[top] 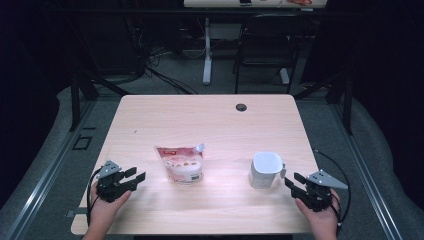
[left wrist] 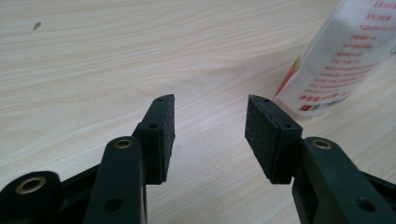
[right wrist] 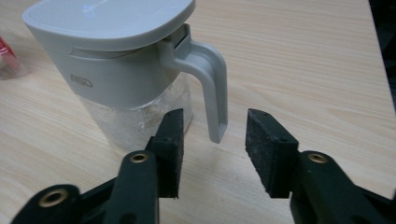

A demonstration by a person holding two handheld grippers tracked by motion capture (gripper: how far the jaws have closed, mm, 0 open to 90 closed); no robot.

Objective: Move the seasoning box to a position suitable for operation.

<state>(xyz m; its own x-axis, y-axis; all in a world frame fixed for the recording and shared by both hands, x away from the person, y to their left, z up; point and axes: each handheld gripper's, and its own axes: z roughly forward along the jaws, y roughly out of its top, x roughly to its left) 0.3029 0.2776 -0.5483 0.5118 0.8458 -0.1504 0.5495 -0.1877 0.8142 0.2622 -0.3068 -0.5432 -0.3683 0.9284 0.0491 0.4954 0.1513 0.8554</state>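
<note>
In the high view a light wooden table (top: 210,120) fills the middle of the frame, with a person's two hands coming in from the bottom edge. The left gripper (top: 135,177) sits at the lower left of the frame, its jaws apart with nothing between them, pointing toward a pouch (top: 181,163) that stands upright just left of centre, near the gripper but not touching it. The pouch is white and pink with a red label near its top and a small spout at its upper right corner. In the left gripper view the left gripper (left wrist: 210,126) shows its two black jaws well apart over bare wood, and the pouch (left wrist: 336,56) stands at the upper right of the frame, just beyond the right-hand jaw, its white side covered in red print. The right gripper (top: 293,181) lies at the lower right of the high view, jaws apart and empty, just beside a jug (top: 266,170) with a grey lid. In the right gripper view the right gripper (right wrist: 215,140) has its jaws spread, and the jug (right wrist: 121,70) stands at the upper left, with its grey handle (right wrist: 212,88) hanging down toward the gap between the jaws, apart from both.
</note>
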